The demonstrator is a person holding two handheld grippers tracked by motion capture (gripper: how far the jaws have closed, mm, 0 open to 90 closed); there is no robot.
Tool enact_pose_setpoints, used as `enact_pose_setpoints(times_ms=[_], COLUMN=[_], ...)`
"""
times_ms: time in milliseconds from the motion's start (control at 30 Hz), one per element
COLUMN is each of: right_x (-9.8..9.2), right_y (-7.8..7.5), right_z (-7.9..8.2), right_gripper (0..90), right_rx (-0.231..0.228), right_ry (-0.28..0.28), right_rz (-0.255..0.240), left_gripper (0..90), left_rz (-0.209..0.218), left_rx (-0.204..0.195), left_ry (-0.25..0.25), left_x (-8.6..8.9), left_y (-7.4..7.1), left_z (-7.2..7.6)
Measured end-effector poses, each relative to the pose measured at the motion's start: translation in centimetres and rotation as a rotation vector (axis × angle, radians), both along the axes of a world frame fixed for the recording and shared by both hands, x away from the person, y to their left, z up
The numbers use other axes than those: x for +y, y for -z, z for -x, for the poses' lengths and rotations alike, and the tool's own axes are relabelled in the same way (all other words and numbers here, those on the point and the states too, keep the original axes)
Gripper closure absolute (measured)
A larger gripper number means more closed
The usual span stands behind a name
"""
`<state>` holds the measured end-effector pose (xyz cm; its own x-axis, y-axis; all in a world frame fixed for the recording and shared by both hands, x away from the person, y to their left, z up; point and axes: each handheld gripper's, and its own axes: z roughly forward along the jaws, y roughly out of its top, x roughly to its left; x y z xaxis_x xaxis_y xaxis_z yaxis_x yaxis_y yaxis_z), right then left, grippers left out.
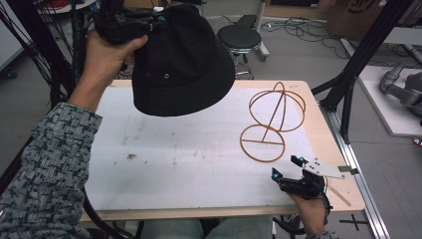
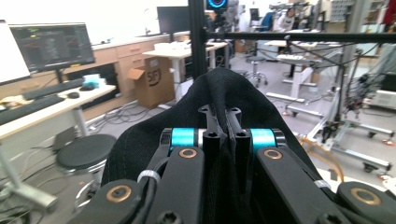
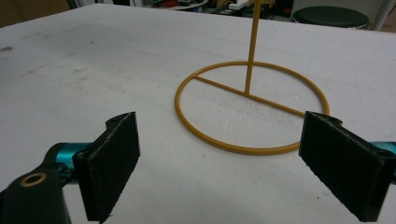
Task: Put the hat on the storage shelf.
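Up above the far left part of the table [image 1: 149,164], your left gripper [image 1: 130,22] has its jaws pinched tight on a fold of the black hat [image 1: 181,62], which hangs clear of the surface. That hat is a soft bucket type with a round crown, a floppy brim and a small metal eyelet on its side; in the left gripper view its cloth [image 2: 219,88] bunches up between the closed jaws. Right of the hat, well apart from it, the wire hat stand [image 1: 271,122] sits on the table, a flat ring base with a thin post and looped top, and nothing rests on it. Your right gripper [image 1: 287,167] lies just near the stand's base [image 3: 252,109], jaws spread wide, holding nothing.
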<state>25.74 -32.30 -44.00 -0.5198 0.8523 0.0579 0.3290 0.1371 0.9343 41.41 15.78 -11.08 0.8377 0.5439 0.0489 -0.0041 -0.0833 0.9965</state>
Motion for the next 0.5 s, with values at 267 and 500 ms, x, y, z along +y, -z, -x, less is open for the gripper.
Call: enact_pose_setpoints(times_ms=[267,500], right_x=[-0.6,-1.1], right_y=[0.0,0.0], right_z=[0.7,1.2], right_gripper=[12.2,12.2], right_rx=[-0.004,-0.006], right_ry=[0.015,0.027], right_rz=[-0.003,-0.004], left_gripper=[87.3,87.3], left_rz=[0.023,0.017], left_rx=[0.008,0.023], left_ry=[0.104,0.162], left_x=[-3.8,-6.9], left_y=[0.0,0.3], left_z=[-1.7,-3.1])
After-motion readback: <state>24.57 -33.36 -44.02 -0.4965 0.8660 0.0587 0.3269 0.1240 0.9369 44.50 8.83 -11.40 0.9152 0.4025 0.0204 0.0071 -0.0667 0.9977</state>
